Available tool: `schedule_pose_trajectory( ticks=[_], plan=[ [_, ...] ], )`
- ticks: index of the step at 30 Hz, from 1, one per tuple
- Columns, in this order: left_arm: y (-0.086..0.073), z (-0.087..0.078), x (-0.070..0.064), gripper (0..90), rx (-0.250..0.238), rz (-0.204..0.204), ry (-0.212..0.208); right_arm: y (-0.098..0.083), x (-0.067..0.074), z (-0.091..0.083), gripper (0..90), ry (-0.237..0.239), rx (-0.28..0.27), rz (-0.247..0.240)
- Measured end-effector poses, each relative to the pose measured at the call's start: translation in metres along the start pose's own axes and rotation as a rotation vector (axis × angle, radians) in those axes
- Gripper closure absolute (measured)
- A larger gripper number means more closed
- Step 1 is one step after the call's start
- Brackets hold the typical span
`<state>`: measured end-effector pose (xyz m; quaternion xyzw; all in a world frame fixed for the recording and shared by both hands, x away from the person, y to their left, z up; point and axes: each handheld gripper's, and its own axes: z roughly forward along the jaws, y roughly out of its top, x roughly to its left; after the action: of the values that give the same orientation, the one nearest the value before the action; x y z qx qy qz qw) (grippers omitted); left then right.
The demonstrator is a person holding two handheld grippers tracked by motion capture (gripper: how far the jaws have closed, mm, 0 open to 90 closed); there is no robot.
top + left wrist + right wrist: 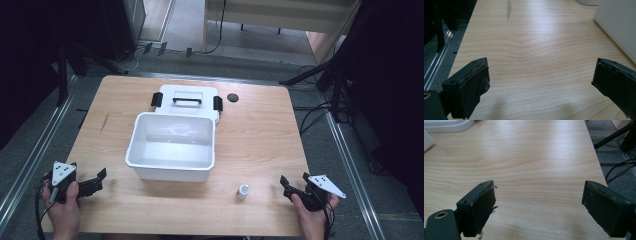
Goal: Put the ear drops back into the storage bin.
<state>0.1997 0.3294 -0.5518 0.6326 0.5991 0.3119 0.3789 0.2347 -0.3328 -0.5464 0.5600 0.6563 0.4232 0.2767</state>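
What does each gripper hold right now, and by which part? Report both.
Nothing is held. The left gripper and the right gripper both stand with jaws wide open over bare table, apart from the small bottle and white box.
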Motion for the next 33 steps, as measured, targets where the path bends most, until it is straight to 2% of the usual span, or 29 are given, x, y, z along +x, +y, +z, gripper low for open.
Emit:
schedule_pose_trajectory(
  ticks=[7, 9, 11, 16, 19, 20, 21, 22, 23, 24, 26, 27, 28, 30, 33],
  plan=[
    [0.0, 0.0, 0.0, 1.4, -0.001, 0.003, 0.003, 0.0, 0.0, 0.001, 11.3, 0.01, 0.007, -0.006],
    [0.0, 0.0, 0.0, 1.4, -0.005, -0.001, -0.001, 0.001, -0.001, 0.001, 10.9, 0.032, 0.032, -0.014],
    [0.0, -0.001, 0.0, 1.4, -0.009, -0.004, -0.003, 0.002, 0.0, 0.001, 10.9, 0.061, 0.08, -0.027],
    [0.0, -0.001, 0.0, 1.4, -0.007, -0.001, -0.003, 0.014, 0.011, -0.003, 11.1, 0.108, 0.238, -0.201],
    [0.0, 0.0, 0.0, 1.4, -0.004, 0.0, -0.003, 0.03, 0.017, -0.008, 13.2, 0.127, 0.339, -0.287],
    [0.0, 0.0, 0.0, 1.4, -0.004, 0.0, -0.003, 0.03, 0.017, -0.008, 13.2, 0.127, 0.339, -0.287],
    [0.0, 0.0, 0.0, 1.4, -0.004, -0.001, -0.001, 0.042, 0.023, -0.009, 13.1, 0.132, 0.435, -0.358],
    [0.0, 0.0, 0.0, 1.4, -0.004, -0.001, -0.001, 0.048, 0.026, -0.01, 13.1, 0.141, 0.482, -0.4],
    [0.0, 0.0, 0.0, 1.4, -0.004, -0.001, -0.001, 0.048, 0.026, -0.01, 13.1, 0.141, 0.482, -0.4],
    [0.0, 0.0, 0.0, 1.4, -0.004, -0.001, -0.002, 0.059, 0.034, -0.011, 13.1, 0.149, 0.577, -0.48],
    [0.0, 0.0, 0.0, 1.4, -0.004, -0.002, -0.003, 0.069, 0.04, -0.012, 13.3, 0.163, 0.659, -0.554],
    [0.0, 0.0, 0.0, 1.4, -0.004, -0.002, -0.003, 0.069, 0.04, -0.012, 13.3, 0.163, 0.659, -0.554],
    [0.0, 0.0, 0.0, 1.4, -0.003, -0.003, -0.003, 0.077, 0.047, -0.013, 14.8, 0.186, 0.742, -0.617],
    [0.0, 0.0, 0.001, 1.4, -0.006, -0.005, -0.005, 0.084, 0.056, -0.013, 15.1, 0.221, 0.825, -0.676],
    [0.0, 0.0, 0.001, 1.4, -0.006, -0.008, -0.006, 0.092, 0.071, -0.013, 16.2, 0.217, 0.915, -0.759]
  ],
)
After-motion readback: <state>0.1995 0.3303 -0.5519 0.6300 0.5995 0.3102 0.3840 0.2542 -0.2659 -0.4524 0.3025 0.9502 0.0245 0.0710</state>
